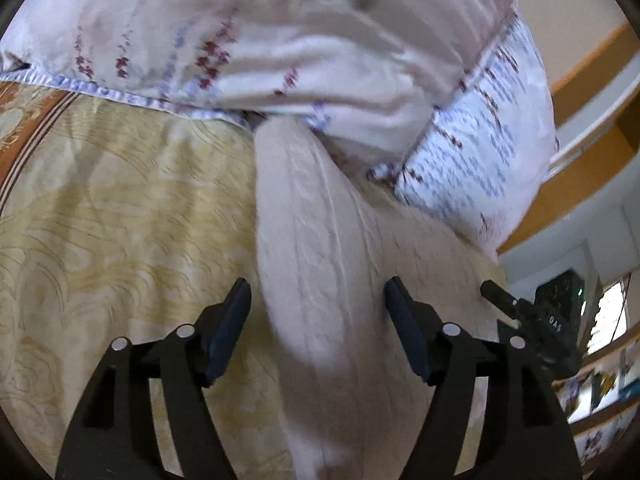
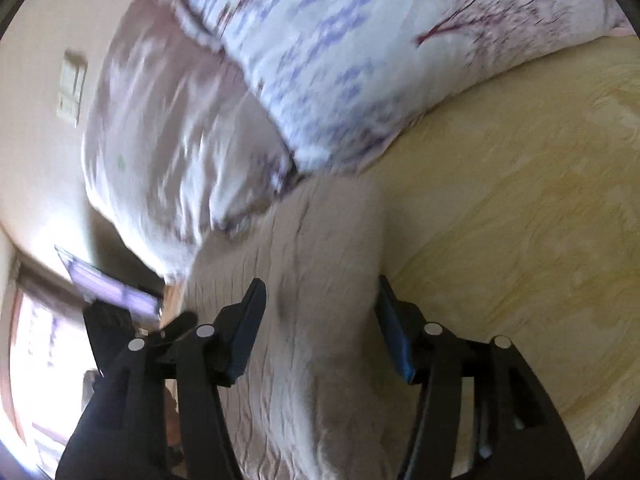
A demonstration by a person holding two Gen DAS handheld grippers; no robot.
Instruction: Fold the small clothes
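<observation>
Cream cable-knit garment (image 1: 316, 240) lies on the yellow bedspread (image 1: 120, 208), top end touching the floral pillows (image 1: 280, 48). Left gripper (image 1: 318, 300) & right gripper (image 2: 318, 300) straddle it, jaws apart, not pinching. Soft, light, limp — prob. best pinched at edges/corners.
</observation>
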